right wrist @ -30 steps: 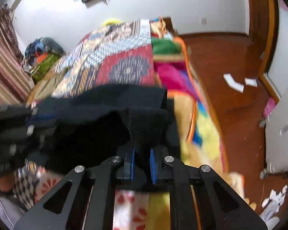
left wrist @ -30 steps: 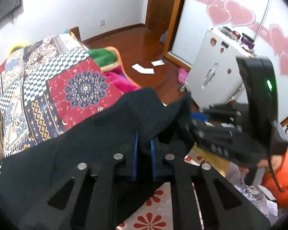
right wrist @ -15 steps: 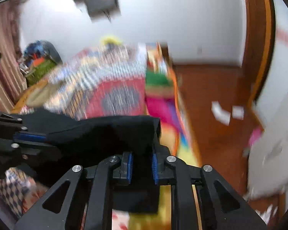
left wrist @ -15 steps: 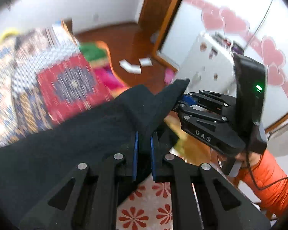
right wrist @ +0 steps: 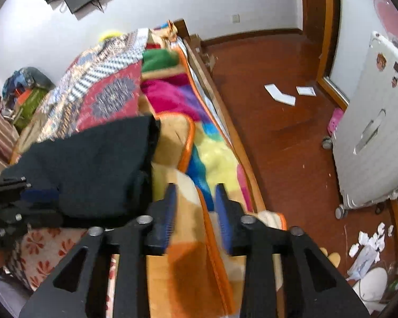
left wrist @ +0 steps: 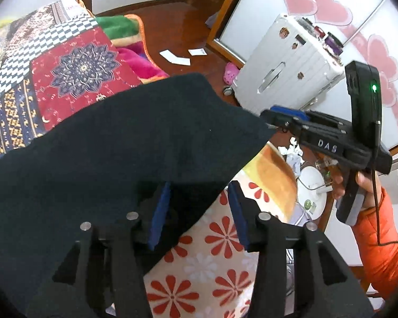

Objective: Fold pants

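Bed [right wrist: 220,143] carries everything; its patchwork quilt [left wrist: 74,66] spreads toward the far end. Your black pants [left wrist: 124,153] lie folded across the bed's near end, one corner reaching toward the side edge by the wooden floor [right wrist: 278,132]. Your left gripper [left wrist: 199,214]: jaws have just been opening, now spread partway; the pants' hem lies between the blue pads, not pinched. Your right gripper [right wrist: 195,212]: jaws have just been opening, parted, nothing between them, over the orange blanket [right wrist: 188,270] just beside the pants' folded edge.
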Action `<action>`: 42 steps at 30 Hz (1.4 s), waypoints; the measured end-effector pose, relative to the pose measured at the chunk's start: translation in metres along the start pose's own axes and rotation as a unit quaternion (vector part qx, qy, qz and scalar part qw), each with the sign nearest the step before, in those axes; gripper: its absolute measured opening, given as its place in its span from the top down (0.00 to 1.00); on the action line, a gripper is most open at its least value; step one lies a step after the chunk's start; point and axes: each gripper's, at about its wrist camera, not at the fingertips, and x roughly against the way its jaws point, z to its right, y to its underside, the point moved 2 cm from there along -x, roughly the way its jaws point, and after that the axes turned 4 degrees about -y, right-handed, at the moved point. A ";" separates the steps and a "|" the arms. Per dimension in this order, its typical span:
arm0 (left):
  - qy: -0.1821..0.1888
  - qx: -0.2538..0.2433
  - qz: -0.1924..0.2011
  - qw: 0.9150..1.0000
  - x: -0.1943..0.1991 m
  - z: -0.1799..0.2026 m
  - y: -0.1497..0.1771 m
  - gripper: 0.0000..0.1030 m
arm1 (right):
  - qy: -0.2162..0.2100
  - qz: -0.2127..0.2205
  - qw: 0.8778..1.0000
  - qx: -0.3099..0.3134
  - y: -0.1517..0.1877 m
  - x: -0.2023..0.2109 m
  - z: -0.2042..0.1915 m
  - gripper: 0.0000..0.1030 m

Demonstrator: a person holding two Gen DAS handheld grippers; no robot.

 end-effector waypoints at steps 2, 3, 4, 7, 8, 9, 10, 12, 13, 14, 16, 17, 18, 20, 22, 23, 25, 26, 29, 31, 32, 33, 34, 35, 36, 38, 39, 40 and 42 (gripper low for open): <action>0.001 0.001 0.012 1.000 0.013 -0.004 0.000 0.57 | -0.008 0.014 1.000 0.007 -0.011 0.000 -0.008 0.59; 0.000 0.002 0.020 1.000 0.022 -0.007 -0.001 0.55 | -0.014 0.020 1.000 0.014 -0.018 0.000 -0.013 0.59; -0.004 0.003 0.030 1.000 0.028 -0.010 -0.003 0.54 | -0.019 0.024 0.999 0.019 -0.025 -0.002 -0.017 0.58; -0.034 0.010 0.063 0.997 0.052 -0.029 -0.009 0.45 | -0.034 0.029 0.999 0.029 -0.040 -0.010 -0.024 0.58; -0.047 0.013 0.072 0.996 0.058 -0.038 -0.012 0.43 | -0.039 0.028 0.998 0.032 -0.045 -0.015 -0.027 0.58; -0.061 0.020 0.077 0.995 0.061 -0.049 -0.016 0.43 | -0.044 0.025 0.998 0.036 -0.051 -0.021 -0.030 0.58; -0.067 0.027 0.079 0.994 0.063 -0.059 -0.019 0.43 | -0.048 0.022 0.998 0.040 -0.054 -0.026 -0.033 0.58; -0.087 0.043 0.079 0.992 0.062 -0.084 -0.026 0.43 | -0.059 0.010 0.997 0.043 -0.060 -0.040 -0.037 0.58; -0.100 0.048 0.076 0.991 0.059 -0.095 -0.029 0.43 | -0.065 0.001 0.997 0.042 -0.063 -0.048 -0.038 0.58; -0.113 0.055 0.071 0.990 0.055 -0.107 -0.032 0.43 | -0.073 -0.013 0.996 0.041 -0.065 -0.058 -0.039 0.58; -0.126 0.065 0.060 0.988 0.044 -0.128 -0.035 0.43 | -0.078 -0.032 0.996 0.036 -0.066 -0.072 -0.037 0.58; -0.130 0.070 0.053 0.988 0.039 -0.136 -0.035 0.43 | -0.080 -0.042 0.995 0.032 -0.066 -0.077 -0.036 0.58; -0.135 0.078 0.043 0.987 0.031 -0.145 -0.033 0.43 | -0.082 -0.053 0.995 0.027 -0.066 -0.084 -0.034 0.58; -0.138 0.087 0.030 0.986 0.020 -0.156 -0.027 0.43 | -0.091 -0.061 0.994 0.020 -0.063 -0.088 -0.033 0.58; -0.141 0.089 0.022 0.986 0.011 -0.162 -0.023 0.43 | -0.107 -0.064 0.992 0.019 -0.059 -0.088 -0.033 0.60; -0.141 0.088 0.019 0.986 0.007 -0.163 -0.021 0.43 | -0.111 -0.064 0.992 0.021 -0.057 -0.087 -0.034 0.68; -0.138 0.088 0.012 0.986 0.000 -0.166 -0.017 0.43 | -0.115 -0.065 0.991 0.030 -0.054 -0.084 -0.038 0.75; -0.135 0.090 0.008 0.987 -0.004 -0.167 -0.016 0.43 | -0.117 -0.067 0.990 0.034 -0.052 -0.083 -0.039 0.78; -0.130 0.093 -0.001 0.987 -0.011 -0.168 -0.010 0.43 | -0.133 -0.066 0.988 0.040 -0.048 -0.081 -0.045 0.81; -0.127 0.095 0.001 0.987 -0.012 -0.169 -0.008 0.43 | -0.136 -0.069 0.987 0.042 -0.049 -0.084 -0.047 0.80; -0.127 0.095 0.001 0.987 -0.012 -0.169 -0.007 0.43 | -0.138 -0.074 0.987 0.040 -0.050 -0.087 -0.048 0.79; -0.127 0.095 0.001 0.987 -0.012 -0.168 -0.006 0.43 | -0.140 -0.080 0.986 0.035 -0.051 -0.091 -0.049 0.78; -0.128 0.095 0.002 0.987 -0.012 -0.168 -0.005 0.43 | -0.144 -0.088 0.985 0.027 -0.052 -0.095 -0.049 0.78; -0.131 0.093 0.002 0.987 -0.012 -0.168 -0.005 0.43 | -0.146 -0.089 0.985 0.021 -0.054 -0.099 -0.050 0.78; -0.134 0.091 0.003 0.987 -0.012 -0.167 -0.005 0.43 | -0.145 -0.084 0.986 0.020 -0.056 -0.100 -0.051 0.78; -0.138 0.088 0.003 0.986 -0.012 -0.166 -0.004 0.43 | -0.136 -0.071 0.988 0.022 -0.061 -0.101 -0.055 0.89; -0.139 0.087 0.004 0.986 -0.013 -0.165 -0.005 0.43 | -0.135 -0.063 0.989 0.024 -0.063 -0.099 -0.057 0.92; -0.140 0.087 0.004 0.986 -0.013 -0.165 -0.005 0.43 | -0.134 -0.053 0.989 0.025 -0.065 -0.097 -0.059 0.93; -0.144 0.089 0.004 0.986 -0.013 -0.166 -0.007 0.45 | -0.128 -0.027 0.991 0.035 -0.071 -0.088 -0.064 0.95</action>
